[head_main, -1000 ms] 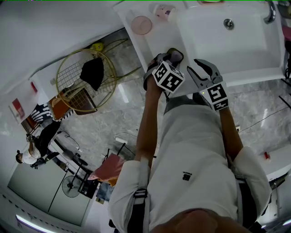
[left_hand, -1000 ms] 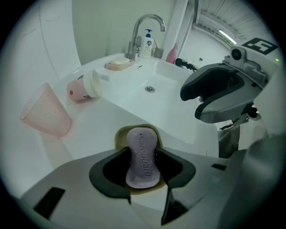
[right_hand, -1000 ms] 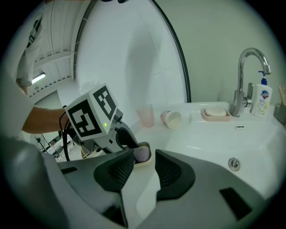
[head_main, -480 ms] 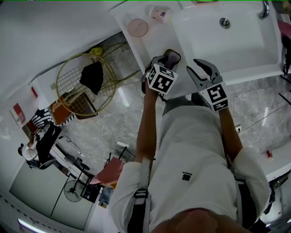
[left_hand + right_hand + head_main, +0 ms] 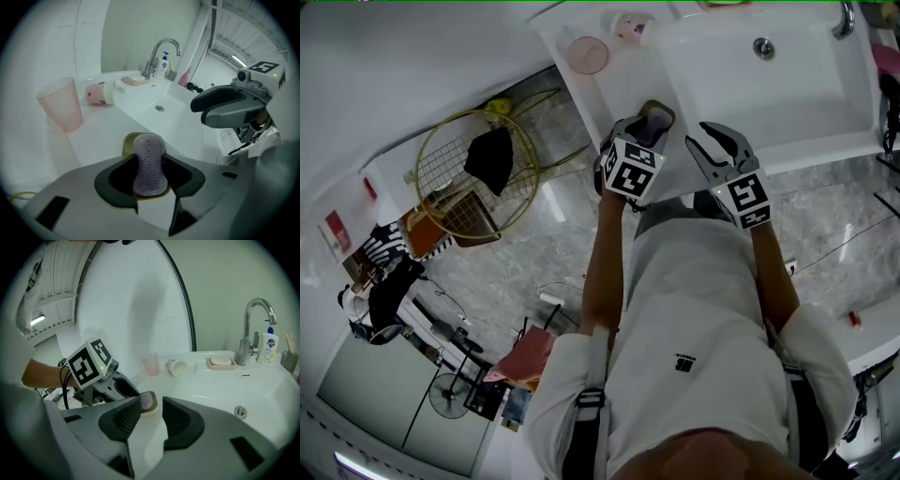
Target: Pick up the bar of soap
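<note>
**Left tongs have the soap, on its edge**

The left gripper (image 5: pixel 149 158) is closed on the purple bar of soap (image 5: pixel 149 168), with a jaw on each flat face. The bar stands on its narrow edge and its long axis points straight out past the jaw tips. "Safeguard" is stamped lengthwise along it. It's right at the olive soap dish (image 5: pixel 126 140) on the sink's (image 5: pixel 140 110) rim, and I can't tell if it's clear of it. The right gripper (image 5: pixel 152 416) is part open and holds nothing.
</note>
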### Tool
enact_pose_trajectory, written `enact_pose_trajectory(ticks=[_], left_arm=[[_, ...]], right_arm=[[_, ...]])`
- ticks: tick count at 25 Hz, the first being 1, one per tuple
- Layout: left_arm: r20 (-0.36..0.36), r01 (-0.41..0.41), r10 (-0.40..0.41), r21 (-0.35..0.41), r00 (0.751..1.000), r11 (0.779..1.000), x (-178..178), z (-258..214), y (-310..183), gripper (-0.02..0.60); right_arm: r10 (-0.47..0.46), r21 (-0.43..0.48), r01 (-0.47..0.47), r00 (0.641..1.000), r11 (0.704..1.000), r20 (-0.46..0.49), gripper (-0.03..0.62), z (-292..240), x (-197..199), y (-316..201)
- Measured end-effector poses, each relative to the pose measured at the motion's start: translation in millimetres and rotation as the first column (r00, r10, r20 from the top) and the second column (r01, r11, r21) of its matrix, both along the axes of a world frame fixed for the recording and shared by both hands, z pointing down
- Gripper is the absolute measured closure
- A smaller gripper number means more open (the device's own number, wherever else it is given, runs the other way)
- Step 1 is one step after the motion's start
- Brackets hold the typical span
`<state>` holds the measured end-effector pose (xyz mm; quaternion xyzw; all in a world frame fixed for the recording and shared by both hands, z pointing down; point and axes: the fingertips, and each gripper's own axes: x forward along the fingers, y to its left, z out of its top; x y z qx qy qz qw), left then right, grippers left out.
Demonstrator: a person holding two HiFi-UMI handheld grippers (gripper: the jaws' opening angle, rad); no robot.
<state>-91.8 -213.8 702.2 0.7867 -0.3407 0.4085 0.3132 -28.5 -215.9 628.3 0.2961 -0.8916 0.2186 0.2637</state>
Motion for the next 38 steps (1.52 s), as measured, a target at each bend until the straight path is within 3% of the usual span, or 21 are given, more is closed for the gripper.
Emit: enact_pose_trajectory(ticks=[22,30,38], left_arm=[[-0.042,0.077,-0.071,0.157,0.997,0.985,-5.3,-22.6,2.1,0.396],[-0.077,0.128,-0.112,0.257,0.991,0.958,-11.7,-48.2,-0.9,0.396],[-0.126,0.193,-0.158,0.356,0.979,0.914,-27.4,-83.2,1.3,0.396]], right_arm=[[-0.002,0.036,0.002,1.0,0.999,-0.012,0.436,-9.7,-5.7,18.5],[-0.008,0.064,0.009,1.0,0.998,-0.017,0.437,-20.2,-8.7,23.1],[-0.02,0.11,0.022,1.0,0.994,-0.021,0.437,-34.2,-16.3,27.6]])
